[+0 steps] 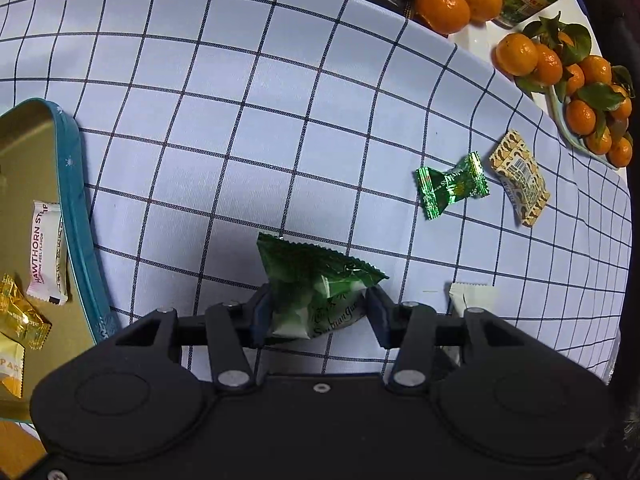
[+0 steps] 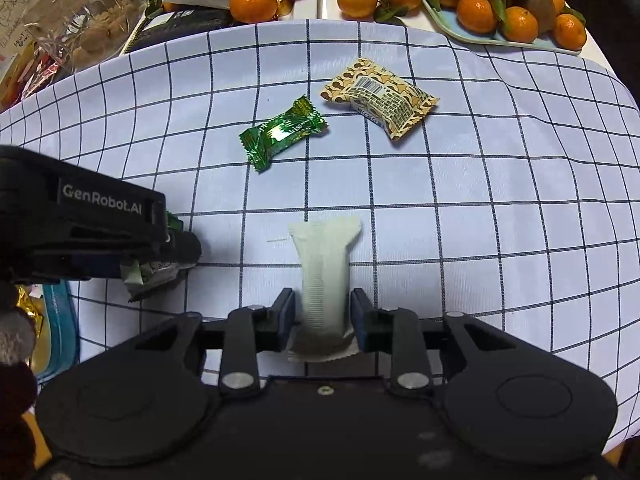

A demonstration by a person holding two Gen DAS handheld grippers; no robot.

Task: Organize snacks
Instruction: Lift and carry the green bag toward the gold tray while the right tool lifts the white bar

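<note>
My left gripper [image 1: 318, 312] is shut on a green snack packet [image 1: 316, 280] just above the checked cloth; it also shows at the left of the right wrist view [image 2: 176, 252]. My right gripper [image 2: 322, 316] is shut on a pale white snack bar [image 2: 324, 276] lying on the cloth. A green foil candy [image 2: 282, 132] and a tan patterned packet [image 2: 378, 98] lie farther out; they also show in the left wrist view, candy [image 1: 450, 184] and packet [image 1: 520, 178]. A gold tin [image 1: 44, 208] with a teal rim holds a hawthorn strip [image 1: 48, 252] and gold candies.
A plate of mandarins with leaves [image 2: 508, 8] stands at the far right edge. Loose mandarins [image 2: 254, 2], a jar [image 2: 80, 12] and packages crowd the far edge. The checked cloth [image 2: 480, 220] covers the table.
</note>
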